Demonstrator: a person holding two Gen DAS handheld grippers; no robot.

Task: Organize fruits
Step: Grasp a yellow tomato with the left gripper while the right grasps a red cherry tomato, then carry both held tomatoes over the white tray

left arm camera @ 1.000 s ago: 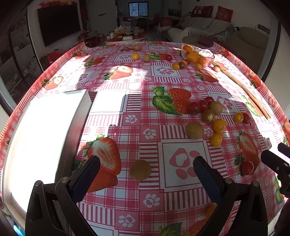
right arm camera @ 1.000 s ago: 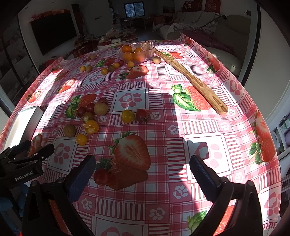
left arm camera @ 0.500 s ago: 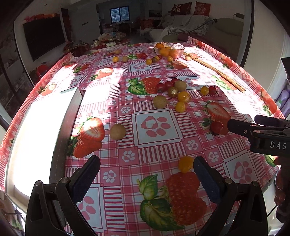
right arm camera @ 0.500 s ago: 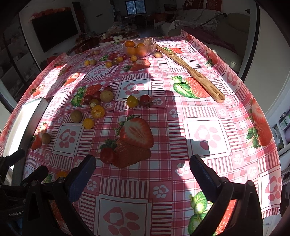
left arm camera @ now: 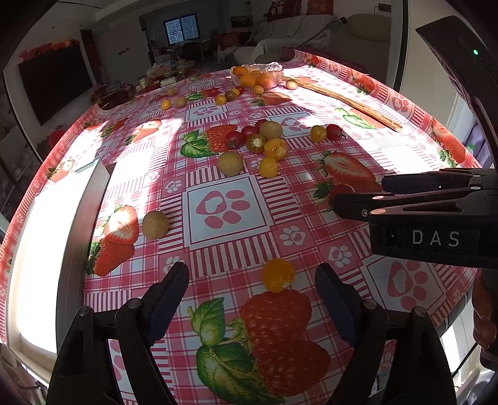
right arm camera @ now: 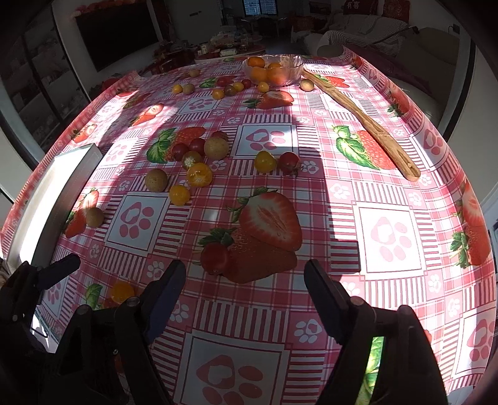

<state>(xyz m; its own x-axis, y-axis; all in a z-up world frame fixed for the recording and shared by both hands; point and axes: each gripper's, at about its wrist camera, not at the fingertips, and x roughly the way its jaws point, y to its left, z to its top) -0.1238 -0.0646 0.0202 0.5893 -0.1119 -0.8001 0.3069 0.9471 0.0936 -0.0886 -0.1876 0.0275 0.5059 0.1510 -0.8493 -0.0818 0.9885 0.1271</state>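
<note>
One "DAS" label [left arm camera: 435,238] on right tongs [left arm camera: 358,196]

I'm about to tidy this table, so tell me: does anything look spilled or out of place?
Yes. Small fruits lie loose across the tablecloth instead of in the glass bowl: a cluster mid-table, a red tomato and a yellow tomato near the grippers. Nothing looks broken.

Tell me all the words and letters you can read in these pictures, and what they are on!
"DAS": white letters on the black body of the right gripper, seen from the left wrist camera.
"有喜": Chinese characters on a red cushion on the sofa far behind; small, so this reading is unsure.
The tablecloth shows only strawberries and paw prints, no words.
Nothing readable on the left gripper.
</note>
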